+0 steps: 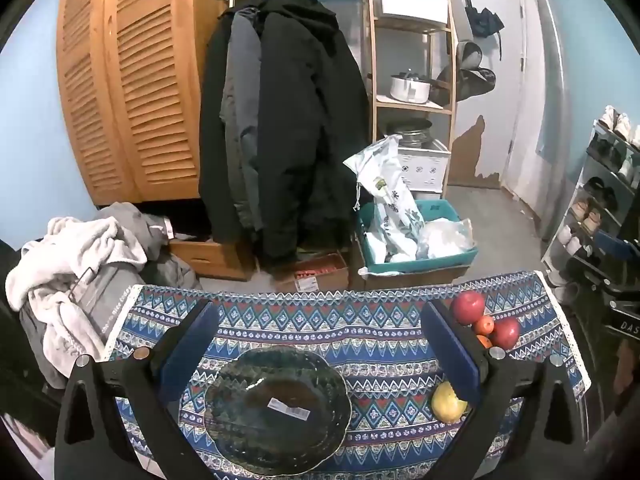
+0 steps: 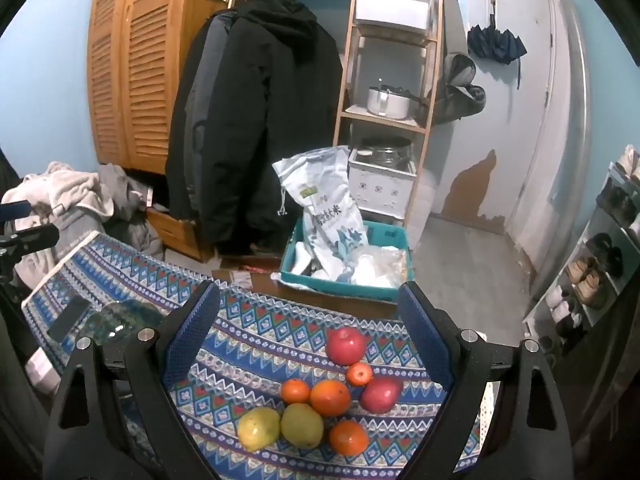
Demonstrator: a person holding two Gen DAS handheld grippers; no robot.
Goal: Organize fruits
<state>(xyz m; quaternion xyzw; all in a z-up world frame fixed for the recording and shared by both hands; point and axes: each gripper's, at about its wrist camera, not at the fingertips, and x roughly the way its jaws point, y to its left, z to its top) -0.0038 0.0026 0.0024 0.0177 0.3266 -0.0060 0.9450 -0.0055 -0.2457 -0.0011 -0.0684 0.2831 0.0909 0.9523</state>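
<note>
So basically nothing is sorted yet, as far as I can tell. Both grippers are hanging over the table with jaws spread wide and nothing between them.

The left gripper (image 1: 316, 344) is looking down at the glass plate (image 1: 276, 404), which sits toward the near-left part of the patterned tablecloth (image 1: 380, 320). The plate has a barcode sticker on it and zero fruit, so I'm guessing that's where everything ends up, but that's my read and not something the views prove.

The right gripper (image 2: 308, 336) is over the fruit pile on the right side of the table. Counting from its view: a big red apple (image 2: 346, 346) closest to the far edge, a second red apple (image 2: 380, 395) near the right edge, a small red-orange fruit (image 2: 359, 374) between them, a large orange (image 2: 330, 398) in the middle, a smaller orange (image 2: 295, 391) just left of it, another orange (image 2: 349, 437) toward the near edge, and two yellow-green fruits (image 2: 280, 426) side by side at the near edge. These look like pears or guavas; I can't tell which.

All eight are still loose on the cloth, bunched up and some touching. So the whole job's left: pick each one and move it across. The right jaws are already framing the pile, so I'd start there.
</note>
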